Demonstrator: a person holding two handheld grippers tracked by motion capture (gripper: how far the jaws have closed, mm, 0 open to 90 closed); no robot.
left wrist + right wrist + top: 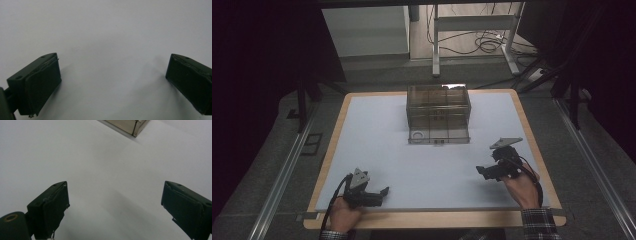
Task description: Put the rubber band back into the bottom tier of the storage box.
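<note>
Two tongs, both empty, sit low over my white worktop (377, 150), one in each hand. My left tongs (382, 194) hover near the front left edge, jaws pointing to the right across the sheet; my hand (343, 214) grips them from below, the black cable curling back past my wrist. In the left gripper view the left tongs (112, 82) stand wide apart, with bare white surface between the two black pads and nothing held.

My right tongs (480, 172) hang over the front right part of the worktop, aimed left and slightly forward, the grey three-cornered plate (505, 143) tilted up on top. My right hand (523, 189) holds them, a checked sleeve (539, 224) showing at the cuff. In the right gripper view the right tongs (115, 207) are likewise spread wide, gripping nothing, with white surface between the pads.

Nearest to them stands a clear, smoke-tinted plastic box (438, 114) with inner dividers, at the middle rear of the worktop, well apart from both tongs. A small white ring (417, 135) lies in its front left compartment. A corner of the box (127, 126) edges into the top of the right gripper view. Wooden trim frames the white sheet; beyond it the floor carries table legs and loose cables.
</note>
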